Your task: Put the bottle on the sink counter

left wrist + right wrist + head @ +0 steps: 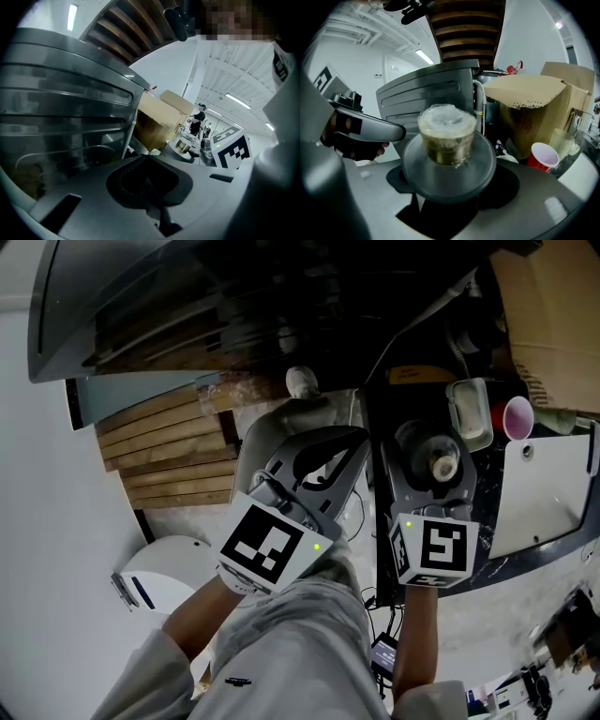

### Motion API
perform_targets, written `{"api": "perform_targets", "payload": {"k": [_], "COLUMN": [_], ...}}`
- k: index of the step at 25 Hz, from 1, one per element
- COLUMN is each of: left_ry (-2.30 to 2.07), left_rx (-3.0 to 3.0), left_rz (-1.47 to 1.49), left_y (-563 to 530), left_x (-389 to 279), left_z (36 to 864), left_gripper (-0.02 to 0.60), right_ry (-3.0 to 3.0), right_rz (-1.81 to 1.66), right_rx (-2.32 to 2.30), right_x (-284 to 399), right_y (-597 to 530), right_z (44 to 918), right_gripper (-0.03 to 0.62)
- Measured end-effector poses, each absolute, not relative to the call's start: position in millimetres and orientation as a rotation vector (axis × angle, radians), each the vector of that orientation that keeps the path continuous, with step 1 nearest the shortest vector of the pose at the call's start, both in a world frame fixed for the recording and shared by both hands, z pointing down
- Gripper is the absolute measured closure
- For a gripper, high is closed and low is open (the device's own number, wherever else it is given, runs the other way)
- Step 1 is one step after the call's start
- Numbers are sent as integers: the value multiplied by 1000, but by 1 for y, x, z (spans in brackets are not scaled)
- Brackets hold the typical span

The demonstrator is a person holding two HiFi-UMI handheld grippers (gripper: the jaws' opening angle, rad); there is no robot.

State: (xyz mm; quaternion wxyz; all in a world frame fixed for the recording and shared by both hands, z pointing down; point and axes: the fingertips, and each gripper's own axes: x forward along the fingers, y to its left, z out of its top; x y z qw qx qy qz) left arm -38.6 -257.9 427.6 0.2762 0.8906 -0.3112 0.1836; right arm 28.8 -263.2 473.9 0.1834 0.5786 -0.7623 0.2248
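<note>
My right gripper [431, 486] is shut on the bottle [434, 457], a round grey vessel with a clear, gold-tinted cap. It fills the middle of the right gripper view as the bottle [447, 136], held upright between the jaws [450, 197]. The bottle hangs over the left end of the dark sink counter [511, 559], beside the white sink [553, 493]. To its left, over the floor, my left gripper [323, 460] holds nothing; in the left gripper view [150, 187] its jaws meet along a seam.
A red cup [517, 416] and a clear container [469, 413] stand at the back of the counter. A cardboard box [553, 324] rises behind them. A steel appliance [187, 296] and wooden slats [169, 456] lie to the left, a white bin [164, 568] below.
</note>
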Motion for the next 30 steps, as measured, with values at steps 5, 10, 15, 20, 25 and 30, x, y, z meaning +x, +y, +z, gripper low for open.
{"api": "perform_targets", "payload": {"k": [5,10,15,20,25,30], "left_ry": [-829,-833,-823,-826,-815,-811], "left_rx": [2364,2338,2331,2306,2308,2292], "left_rz": [503,506,512,516,523,531], "left_y": [-264,-268,-271,-269,-270,-269], "left_x": [-37,-36,-33,-31,-27,-26], "left_z": [443,458,468,477,482,487], "left_gripper": [581,581,581,581,581,581], "right_ry": [-2125,-2107,-2085,-2053,-2027,-1986], "right_rz": [632,636,621,633,642,656], "right_rx": [1637,1635,1634,1617,1605,1590], "right_x": [31,33,34,39,41,40], "right_y": [-272,-280,-288,-292,-297,-299], "right_z": [489,506,519,533,544,552], "right_gripper": [247,247,247,247,247,247]}}
